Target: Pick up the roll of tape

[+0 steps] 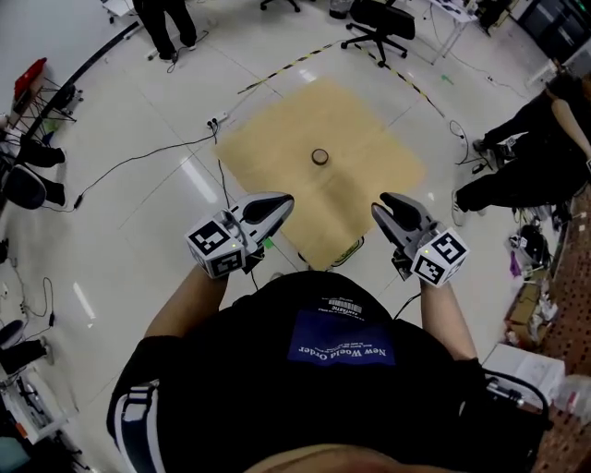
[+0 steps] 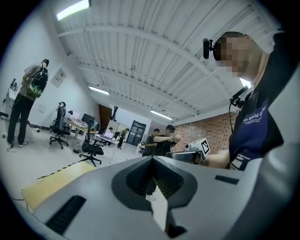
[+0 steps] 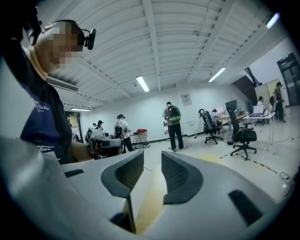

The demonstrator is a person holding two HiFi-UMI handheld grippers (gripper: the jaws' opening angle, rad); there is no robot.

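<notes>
The roll of tape [image 1: 319, 156] is a small dark ring lying flat near the middle of a tan square mat [image 1: 369, 139] on the floor. Both grippers hang in front of the person's body, short of the mat's near edge and well apart from the roll. My left gripper [image 1: 280, 205] [image 2: 152, 159] points level, its jaw tips meeting and nothing held. My right gripper [image 1: 381, 207] [image 3: 153, 154] has a clear gap between its jaws, with only floor and mat showing through. Neither gripper view shows the roll.
A black office chair [image 1: 380, 26] stands beyond the mat's far corner. Someone crouches at the right [image 1: 531, 139] and another person stands at the top left [image 1: 166, 23]. A cable [image 1: 138, 157] and a power strip [image 1: 216, 120] lie left of the mat. Striped floor tape [image 1: 286, 66] runs behind it.
</notes>
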